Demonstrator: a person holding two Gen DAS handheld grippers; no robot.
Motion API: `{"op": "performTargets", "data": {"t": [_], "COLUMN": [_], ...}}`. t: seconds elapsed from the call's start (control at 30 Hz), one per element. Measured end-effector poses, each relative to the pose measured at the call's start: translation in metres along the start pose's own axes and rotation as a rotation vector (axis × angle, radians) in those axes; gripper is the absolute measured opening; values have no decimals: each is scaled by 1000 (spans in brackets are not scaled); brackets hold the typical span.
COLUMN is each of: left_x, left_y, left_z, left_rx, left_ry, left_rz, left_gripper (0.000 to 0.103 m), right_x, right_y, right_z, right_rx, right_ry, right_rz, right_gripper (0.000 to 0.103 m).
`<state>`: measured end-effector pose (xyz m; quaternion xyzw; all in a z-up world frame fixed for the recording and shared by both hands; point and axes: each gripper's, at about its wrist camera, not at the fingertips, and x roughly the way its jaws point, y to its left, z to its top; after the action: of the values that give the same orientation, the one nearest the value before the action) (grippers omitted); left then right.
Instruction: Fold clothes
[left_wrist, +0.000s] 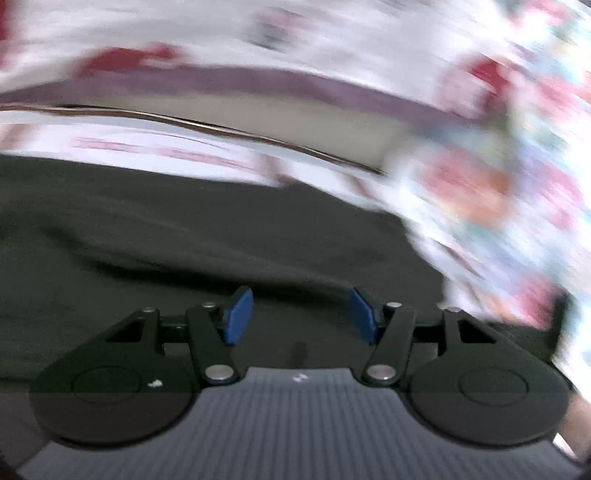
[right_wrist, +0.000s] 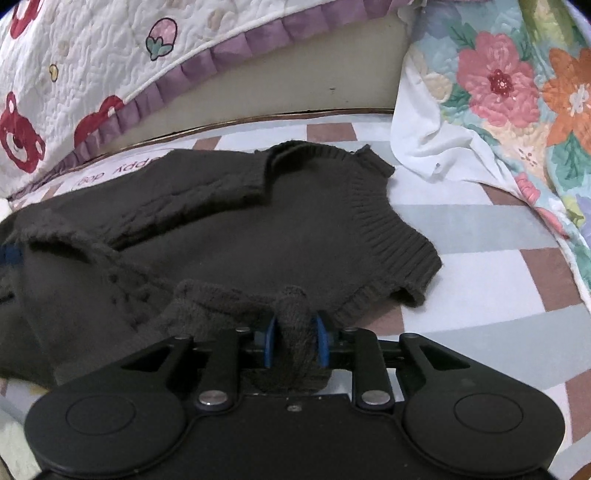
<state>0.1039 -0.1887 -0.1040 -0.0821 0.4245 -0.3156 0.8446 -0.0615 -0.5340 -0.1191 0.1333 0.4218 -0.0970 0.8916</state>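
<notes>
- A bed (right_wrist: 480, 236) spread with a checked sheet of pale and brown squares carries everything; a cream panel stands along its far edge.
- A white quilt (right_wrist: 92, 62) with red bears and a purple frill hangs over that panel at the far left.
- A flowered quilt (right_wrist: 517, 85), with white cloth beneath it, is heaped at the right.
- A dark knitted sweater (right_wrist: 258, 225) lies on the sheet, ribbed hem towards the right, its front partly folded over.
- The right gripper (right_wrist: 294, 341) pinches a bunched ribbed edge of the sweater between its blue pads.
- The left gripper (left_wrist: 301, 317), in a heavily blurred view, stands apart-jawed above dark cloth, probably the same sweater, with nothing between its pads.
</notes>
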Motion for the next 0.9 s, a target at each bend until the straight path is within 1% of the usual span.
{"op": "performTargets", "data": {"t": [0.07,0.1,0.13,0.17,0.2,0.23,0.3,0.37,0.47,0.53,0.6,0.63,0.67,0.7,0.73,0.77,0.9], "left_x": [-2,-3,-4,-3,-2,0,8,16,32,38,44,44,44,44,43,40,26], "left_y": [33,48,60,71,79,83,87,92,81,75,71,71,71,72,73,72,60], "left_z": [3,3,2,1,-2,-3,-7,-11,-14,-14,-13,-13,-12,-12,-11,-10,-3], "left_rx": [-68,-98,-120,-141,-164,-173,-173,-174,-132,-110,-87,-70,-50,-29,-25,-22,11], "left_ry": [-7,-13,-20,-26,-32,-40,-57,-73,-87,-103,-116,-112,-106,-94,-89,-98,-164], "left_rz": [137,191,224,240,247,235,195,156,173,186,197,180,154,107,70,65,83], "left_gripper": [57,57,58,61,61,62,62,59,59,63,64,60,39,21,13,13,11], "right_x": [1,1,2,2,3,3,4,4,6,6,6,6,6,7,7,8,9], "right_y": [-3,-4,-5,-5,-5,-4,-2,0,5,8,10,11,10,10,9,10,11], "right_z": [0,0,0,-1,-1,-2,-2,-2,-3,-4,-4,-4,-4,-4,-5,-5,-6], "right_rx": [14,22,29,32,31,27,15,-2,-31,-56,-78,-84,-83,-79,-76,-77,-86], "right_ry": [0,0,-2,-4,-3,-3,-3,0,7,9,10,10,10,9,9,9,7], "right_rz": [11,15,18,19,18,16,11,6,-5,-15,-22,-25,-25,-26,-27,-28,-34], "right_gripper": [28,29,29,29,29,30,30,31,33,34,34,34,34,34,35,35,37]}}
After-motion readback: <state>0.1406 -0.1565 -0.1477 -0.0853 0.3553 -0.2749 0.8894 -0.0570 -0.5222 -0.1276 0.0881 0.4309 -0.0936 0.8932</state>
